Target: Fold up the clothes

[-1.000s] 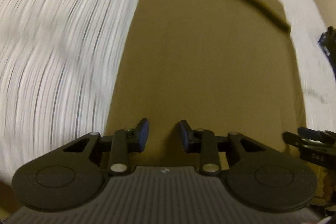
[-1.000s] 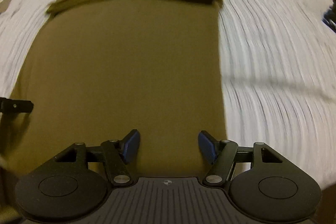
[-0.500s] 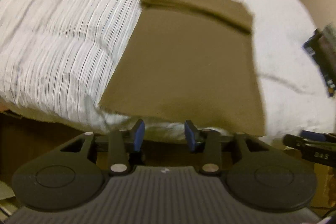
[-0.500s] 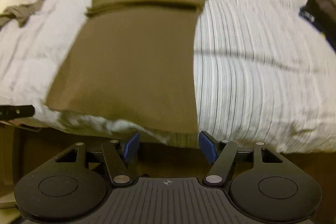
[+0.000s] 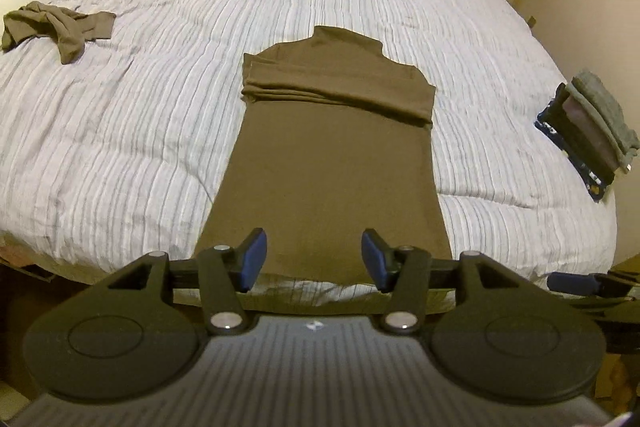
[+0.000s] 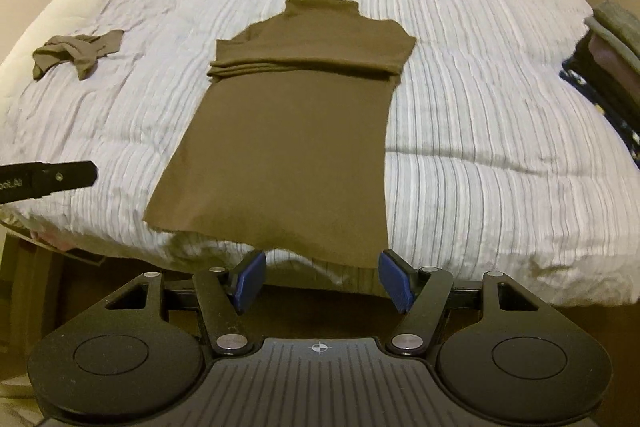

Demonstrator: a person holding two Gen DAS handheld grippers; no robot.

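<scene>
Left wrist view: an olive-brown turtleneck top (image 5: 332,163) lies flat on a striped grey-white bed (image 5: 140,131), neck away from the fingers, sleeves folded across the chest into a thick band, body smooth, hem at the near bed edge just ahead of the fingers. The left gripper (image 5: 314,259) hangs above that hem, tilted down toward the bed; its blue fingers (image 5: 253,259) are spreading apart, nothing between them, no contact w/ the cloth. Far left of the fingers, a crumpled olive garment (image 5: 60,27). Far right, a stack of folded clothes (image 5: 588,135) at the bed's edge. The right gripper's tip (image 5: 576,283) shows just right of the fingers.

Right wrist view: same top (image 6: 296,131), centred ahead of the fingers, hem draping slightly over the near bed (image 6: 480,107) edge. The right gripper (image 6: 322,281) is held off the bed, angled down, fingers (image 6: 394,281) released and wide, empty. The crumpled garment (image 6: 76,53) lies up-left; the folded stack (image 6: 612,59) far right. The left gripper's black side (image 6: 48,181) pokes in from the left, apart from the top.
</scene>
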